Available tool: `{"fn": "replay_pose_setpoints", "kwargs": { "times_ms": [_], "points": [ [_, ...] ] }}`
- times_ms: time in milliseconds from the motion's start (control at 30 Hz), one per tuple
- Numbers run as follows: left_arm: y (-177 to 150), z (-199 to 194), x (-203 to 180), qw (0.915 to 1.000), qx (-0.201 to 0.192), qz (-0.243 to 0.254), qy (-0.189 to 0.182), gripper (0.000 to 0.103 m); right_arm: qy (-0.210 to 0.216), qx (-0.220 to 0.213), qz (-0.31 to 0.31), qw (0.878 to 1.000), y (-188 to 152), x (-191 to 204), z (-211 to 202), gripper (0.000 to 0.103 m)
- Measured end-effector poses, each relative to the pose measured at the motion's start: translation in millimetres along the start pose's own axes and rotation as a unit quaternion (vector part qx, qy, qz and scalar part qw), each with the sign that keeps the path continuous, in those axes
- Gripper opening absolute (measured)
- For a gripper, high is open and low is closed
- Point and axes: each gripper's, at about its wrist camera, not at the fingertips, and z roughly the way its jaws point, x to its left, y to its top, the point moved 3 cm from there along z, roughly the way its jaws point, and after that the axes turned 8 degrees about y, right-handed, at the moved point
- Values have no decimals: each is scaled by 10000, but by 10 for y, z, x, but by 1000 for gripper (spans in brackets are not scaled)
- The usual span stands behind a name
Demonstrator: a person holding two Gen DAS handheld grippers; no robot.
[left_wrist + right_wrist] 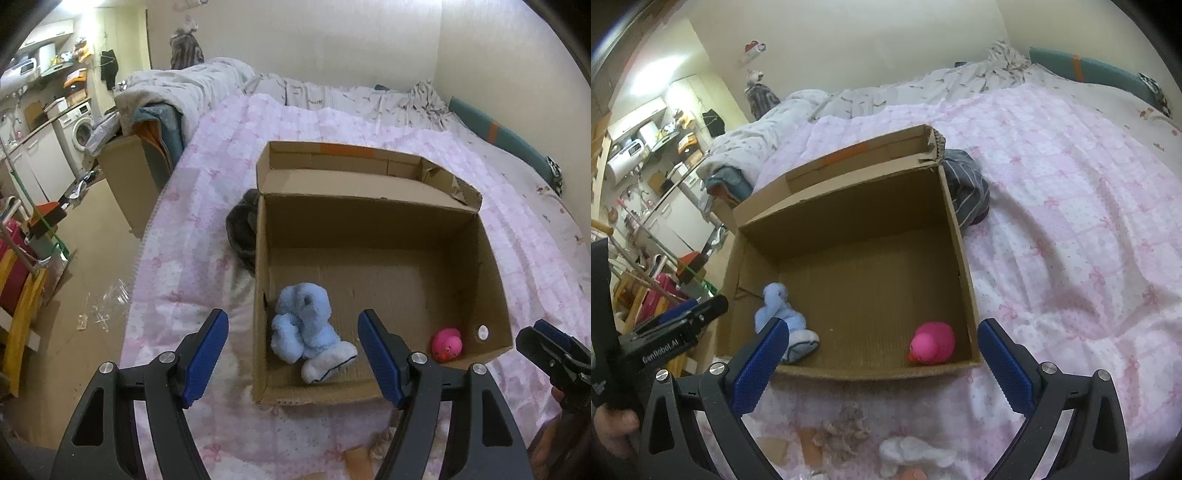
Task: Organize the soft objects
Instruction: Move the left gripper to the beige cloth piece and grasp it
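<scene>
A cardboard box (373,229) sits open on a bed covered with a pink quilt (207,206). Inside it, a pale blue plush toy (306,325) lies in the near left corner, and a pink rubber duck (447,343) sits in the near right corner against the front wall. The box's lid flap (365,173) folds back at the far side.

The left gripper (293,354) hangs above the box's near left corner with its jaws apart and nothing between them; the plush toy shows through the gap. The right gripper (879,363) hangs over the near edge with its jaws spread wide and empty, the duck (932,341) showing between them.

A dark striped cloth (964,184) lies bunched against the outside of the box's far corner. On the quilt just in front of the box lie a small beige fuzzy toy (846,428) and a white fluffy one (916,454), outside the box. A rumpled white blanket (192,96) is heaped at the bed's far end, and a washing machine (79,127) stands in the cluttered room beyond.
</scene>
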Motion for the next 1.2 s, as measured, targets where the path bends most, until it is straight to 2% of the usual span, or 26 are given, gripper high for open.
{"fn": "replay_pose_setpoints", "kwargs": {
  "times_ms": [400,700,967,1200],
  "points": [
    [-171,-278,210,10000,-56,-49,63,70,-91,-93,-35,9999,-144,-7,-334,103],
    [-346,-474,213,9999,-97,-11,29,70,-70,-154,95,9998,-290,31,-532,103],
    [-578,-515,277,9996,200,-180,6,70,-31,-110,136,9998,-425,91,-605,103],
    [-809,-409,280,9973,705,-190,-26,70,-61,25,104,9999,-538,150,-616,103]
  ]
}}
